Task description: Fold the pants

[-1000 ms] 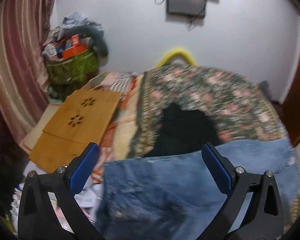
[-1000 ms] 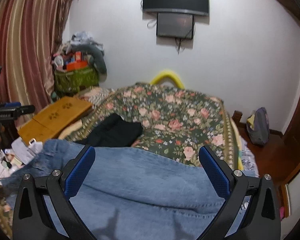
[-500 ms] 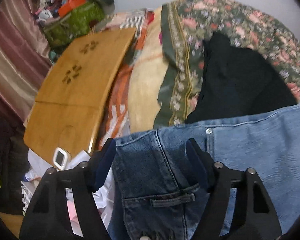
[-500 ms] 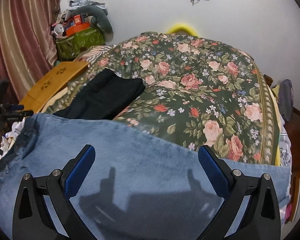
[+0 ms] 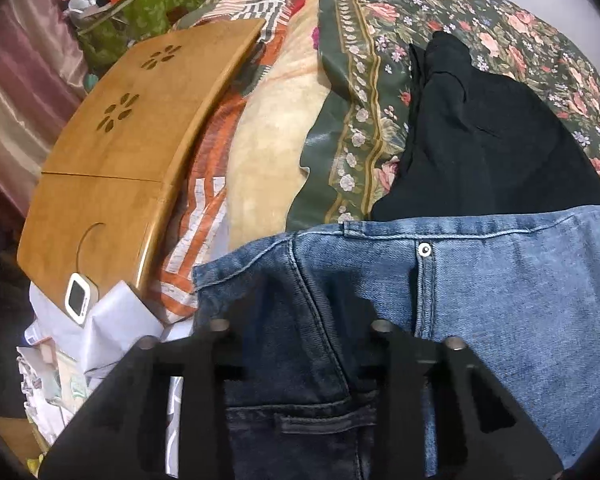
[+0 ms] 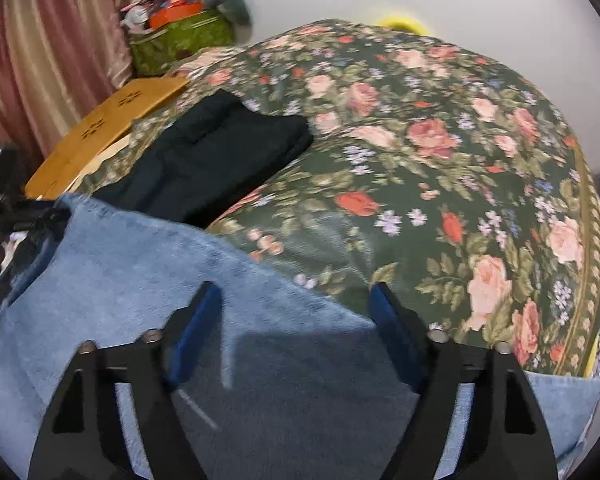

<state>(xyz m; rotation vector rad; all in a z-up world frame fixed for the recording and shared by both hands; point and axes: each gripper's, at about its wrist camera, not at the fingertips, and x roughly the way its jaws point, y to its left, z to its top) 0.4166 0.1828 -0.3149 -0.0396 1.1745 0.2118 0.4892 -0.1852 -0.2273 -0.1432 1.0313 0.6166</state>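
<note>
Blue jeans (image 5: 500, 280) lie across the near edge of a bed with a floral bedspread (image 5: 500, 20). In the left wrist view my left gripper (image 5: 300, 320) is low over the dark waistband end, its jaws partly closed around the denim, with the fingertips sunk in the cloth. In the right wrist view the jeans (image 6: 140, 280) spread light blue below my right gripper (image 6: 296, 308), whose blue-padded jaws are open and straddle the fabric edge. A folded black garment (image 6: 212, 160) lies on the bedspread (image 6: 420, 160) beyond the jeans.
A wooden lap table (image 5: 120, 140) lies left of the bed, with a small white device (image 5: 78, 300) and white papers (image 5: 112, 320) by it. A green bag (image 6: 180, 40) with clutter stands at the far left by a striped curtain (image 6: 52, 60). A white wall is behind.
Both grippers have dropped low onto the jeans. The left jaws have narrowed around the waistband end. The right jaws have narrowed somewhat but stay open.
</note>
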